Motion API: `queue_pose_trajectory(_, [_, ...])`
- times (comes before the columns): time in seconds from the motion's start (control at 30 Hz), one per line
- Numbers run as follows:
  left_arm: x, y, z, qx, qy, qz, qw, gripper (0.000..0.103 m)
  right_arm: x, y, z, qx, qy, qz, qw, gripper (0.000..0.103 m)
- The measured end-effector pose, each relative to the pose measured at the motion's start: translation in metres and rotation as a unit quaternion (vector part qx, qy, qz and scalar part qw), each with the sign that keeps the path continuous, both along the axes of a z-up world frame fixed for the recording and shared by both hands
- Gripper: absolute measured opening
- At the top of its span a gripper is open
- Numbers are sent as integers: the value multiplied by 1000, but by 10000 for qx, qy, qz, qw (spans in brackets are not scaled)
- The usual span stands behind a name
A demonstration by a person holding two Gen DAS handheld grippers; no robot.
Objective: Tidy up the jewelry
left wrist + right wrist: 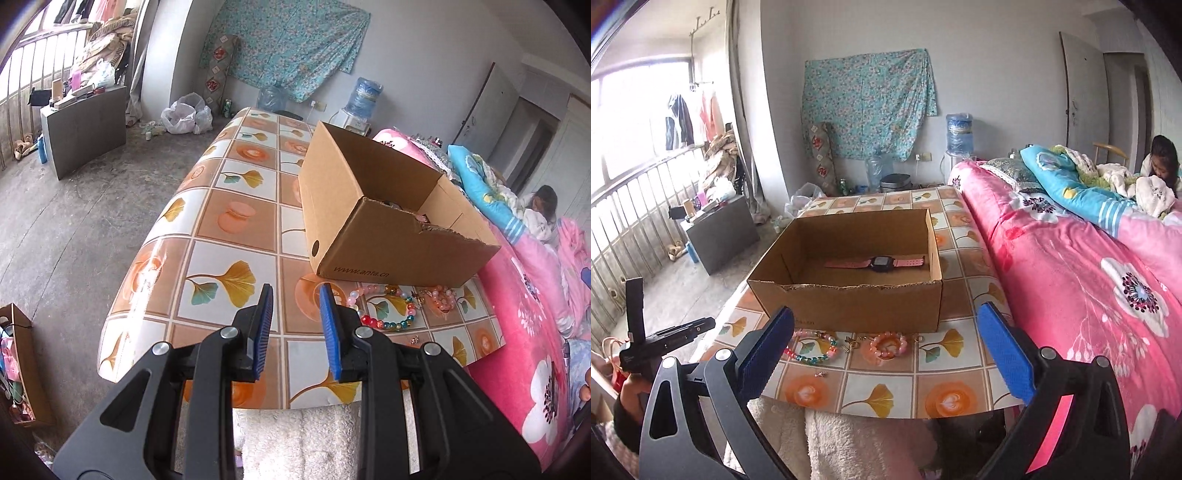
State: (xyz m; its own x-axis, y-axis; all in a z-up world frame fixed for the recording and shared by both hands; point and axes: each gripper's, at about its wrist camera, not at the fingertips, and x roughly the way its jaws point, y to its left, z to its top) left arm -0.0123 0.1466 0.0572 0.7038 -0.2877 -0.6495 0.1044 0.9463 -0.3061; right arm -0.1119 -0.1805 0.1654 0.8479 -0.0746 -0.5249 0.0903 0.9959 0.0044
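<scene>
**Bedroom desk, box and beads, both tongs spread and empty**

Grey concrete floor and a railed window fill the left of the room; a patterned turquoise cloth [866, 107] hangs on the back wall. Beside the pink floral bed [1067, 280] stands a desk [886, 391] covered in a tile-print cloth of orange flowers and ginkgo leaves.

Taking the open cardboard box [849, 306] on the desk as the landmark: left of it and nearer the camera, the left tongs [295, 306] hover above the desk's near part, blue pads spread with nothing between them. In the right wrist view that same tool shows at the far left edge, gripped by a hand.

Inside the box, on its floor, lies a pink-strapped watch [877, 263] with a dark face, stretched flat.

Just in front of the box, on the desk, the jewelry lies in a row. Leftmost is a multicoloured bead bracelet [812, 349], with pale pink beads at its upper edge. Next to it sit small metal charms [851, 342], too small to identify. Then comes a coiled pink bead bracelet [888, 344]. Nearer the desk's front edge lies one tiny separate piece [820, 374].

The right tongs [886, 354] are spread wide, empty, framing the jewelry row from the near side.
</scene>
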Motion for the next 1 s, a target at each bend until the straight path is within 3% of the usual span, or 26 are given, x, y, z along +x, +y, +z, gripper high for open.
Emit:
queue_pose_trajectory(0.13, [-2,-6,6,15,-81,-116,9999,25,-7,6,-2,-40,-37,-54,10000,97])
queue_pose_trajectory(0.47, [2,-29,9,249,-39,-452,9987,25,-24,-18,-16,453,-147,-345,9983,97])
queue_pose_trajectory(0.7, [2,-43,6,344,12,-612,9975,25,-23,-30,-31,427,23,-480,9979,97])
queue_pose_trajectory(1.0, [5,-56,-6,119,78,-828,9965,26,3,-16,-37,764,2,356,9964,97])
